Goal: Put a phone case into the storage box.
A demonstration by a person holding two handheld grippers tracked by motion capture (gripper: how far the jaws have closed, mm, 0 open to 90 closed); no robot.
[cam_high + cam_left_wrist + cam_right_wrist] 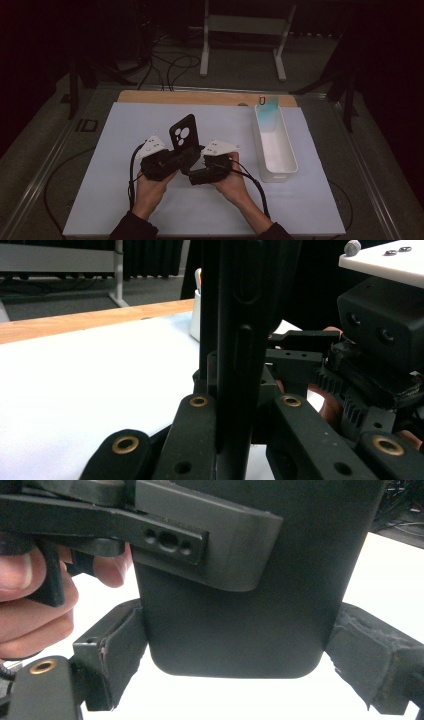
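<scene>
A black phone (pixel 184 132) with round camera cutouts stands upright over the white mat, held from below by both grippers. My left gripper (pixel 181 158) comes in from the left and is shut on its flat faces; in the left gripper view the phone (pixel 240 340) stands edge-on between the black jaws of that gripper (pixel 235 407). My right gripper (pixel 194 164) comes in from the right. In the right gripper view its padded fingertips (pixel 125 645) press on both side edges of the phone (pixel 235 630) near its rounded bottom.
A long white bin (pixel 277 155) lies to the right on the mat (pixel 125 200), with a teal item (pixel 270 112) at its far end. A wooden table edge (pixel 200 97) runs behind. Cables and a white stand (pixel 245 30) sit on the floor beyond.
</scene>
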